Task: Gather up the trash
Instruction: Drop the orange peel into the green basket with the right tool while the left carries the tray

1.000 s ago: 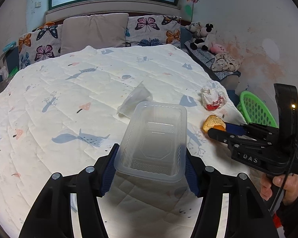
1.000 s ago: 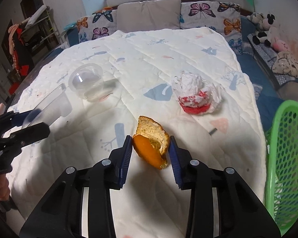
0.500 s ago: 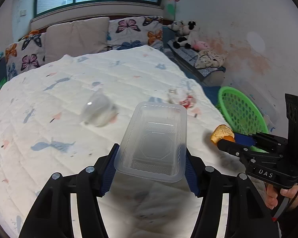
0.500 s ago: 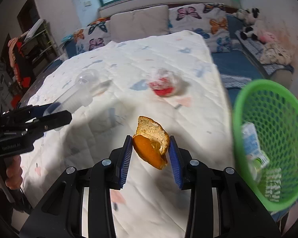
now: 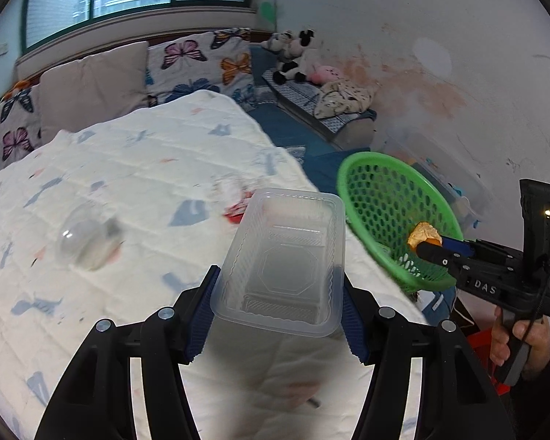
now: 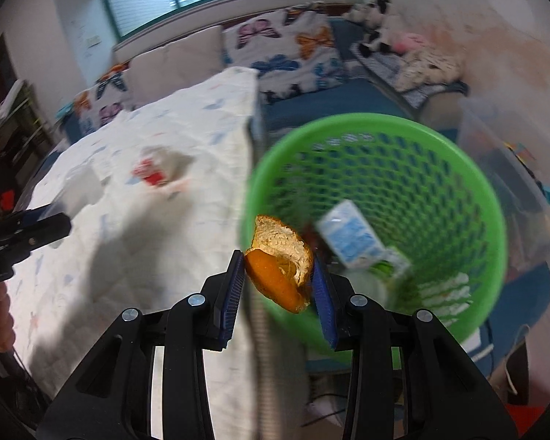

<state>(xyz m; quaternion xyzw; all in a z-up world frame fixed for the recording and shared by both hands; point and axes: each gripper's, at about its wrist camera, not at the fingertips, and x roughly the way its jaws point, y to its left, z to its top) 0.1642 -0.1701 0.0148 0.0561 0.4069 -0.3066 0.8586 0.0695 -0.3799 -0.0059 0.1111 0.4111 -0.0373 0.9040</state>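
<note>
The orange peel (image 6: 279, 264), clamped in the right hand-held gripper (image 6: 278, 286), has been carried from over the bed (image 5: 135, 168) to the green basket (image 6: 377, 198) rim, so release looks imminent, while the plastic tray (image 5: 286, 256) is kept clamped in the left hand-held gripper (image 5: 278, 315).

Both the left hand-held gripper (image 5: 278, 315) and right hand-held gripper (image 6: 278, 286) are clamped, raised.

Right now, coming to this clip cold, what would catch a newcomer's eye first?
The bright green basket beside the bed stands out most, with a blue-and-white carton already lying inside it. At its near rim, the right hand-held gripper clamps an orange peel. The left hand-held gripper grips a clear plastic tray above the white quilt, where a red-and-white wrapper lies.
</note>
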